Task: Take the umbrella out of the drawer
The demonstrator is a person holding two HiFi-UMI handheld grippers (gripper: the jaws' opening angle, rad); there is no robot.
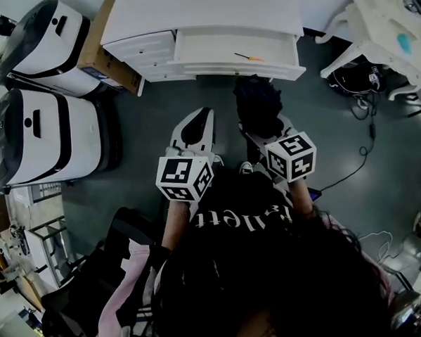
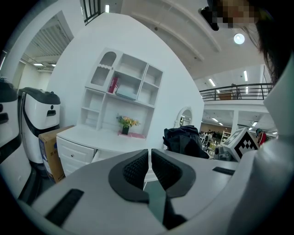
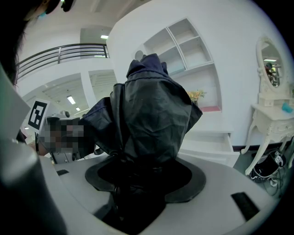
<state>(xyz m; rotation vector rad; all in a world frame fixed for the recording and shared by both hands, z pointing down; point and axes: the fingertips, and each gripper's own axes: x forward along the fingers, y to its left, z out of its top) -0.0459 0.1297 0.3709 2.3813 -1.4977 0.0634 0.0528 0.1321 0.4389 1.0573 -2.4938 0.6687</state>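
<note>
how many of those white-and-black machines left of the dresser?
2. One machine stands at the head view's upper left, beside the cardboard box; the second machine stands next to it, nearer the person. Others may sit out of frame.

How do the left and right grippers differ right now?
The left gripper has its jaws together on nothing; the right gripper is clamped on the black umbrella. From the head view, the left gripper's tips show bare, the right gripper's are covered by the umbrella. Both point toward the open drawer.
</note>
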